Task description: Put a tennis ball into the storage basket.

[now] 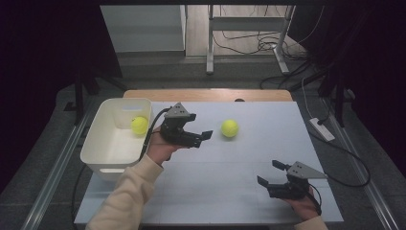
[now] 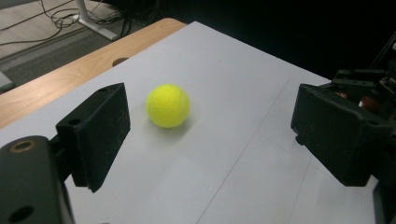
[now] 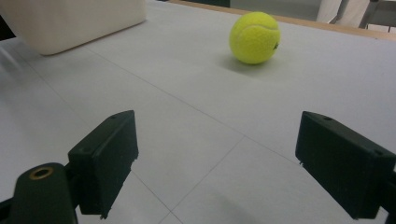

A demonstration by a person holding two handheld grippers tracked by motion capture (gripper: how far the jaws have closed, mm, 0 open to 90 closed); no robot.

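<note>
Two yellow tennis balls (image 1: 230, 128) (image 1: 140, 125), one in a white bin (image 1: 98, 139) (table (image 1: 239, 158) pale grey, wood-edged).

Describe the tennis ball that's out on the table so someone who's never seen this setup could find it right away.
Start at the white table and find the white bin at its left edge. To the right of the bin, past the left gripper with its open jaws, a yellow tennis ball lies on the bare tabletop. The other yellow ball sits inside the bin; this one lies loose and untouched.
</note>
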